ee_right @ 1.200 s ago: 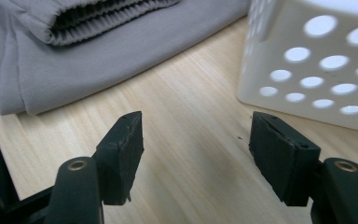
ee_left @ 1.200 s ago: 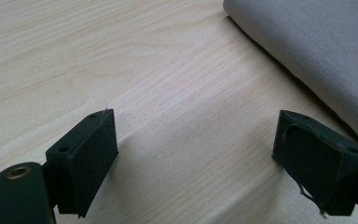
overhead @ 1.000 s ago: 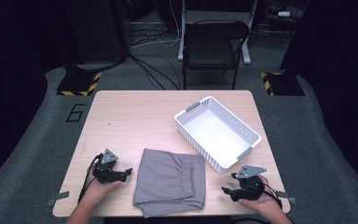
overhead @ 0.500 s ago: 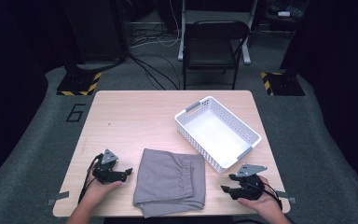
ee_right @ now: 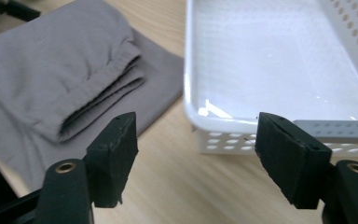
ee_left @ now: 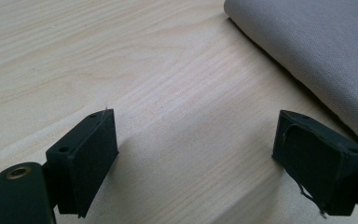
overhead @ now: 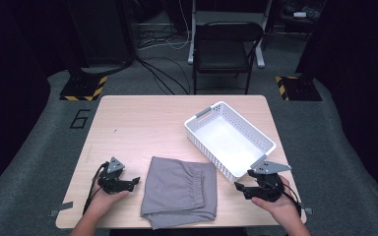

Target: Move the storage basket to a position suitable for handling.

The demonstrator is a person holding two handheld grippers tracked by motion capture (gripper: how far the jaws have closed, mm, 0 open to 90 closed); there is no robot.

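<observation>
Left gripper (overhead: pixel 128 183): in my left hand (overhead: pixel 107 197), lower left of the high view, resting low over the table (overhead: pixel 142 123). Jaws spread wide apart, nothing between them but bare wood. Tips point toward the cloth's left edge, just beside it, not touching.

Right gripper (overhead: pixel 248 188): in my right hand (overhead: pixel 278 204), lower right of the high view, just below the basket's near corner. Jaws wide apart, empty. In the right gripper view they frame the basket's near rim.

Cloth (overhead: pixel 181 189): grey, folded, flat on the table at lower centre of the high view, between the two grippers. Folded layers with a stitched band show at the upper left of the right gripper view.

Basket (overhead: pixel 204 142): white, perforated walls, grey handles, right of centre, set at an angle, empty.

Chair (overhead: pixel 224 46): black, folding, top centre, beyond the table.
</observation>
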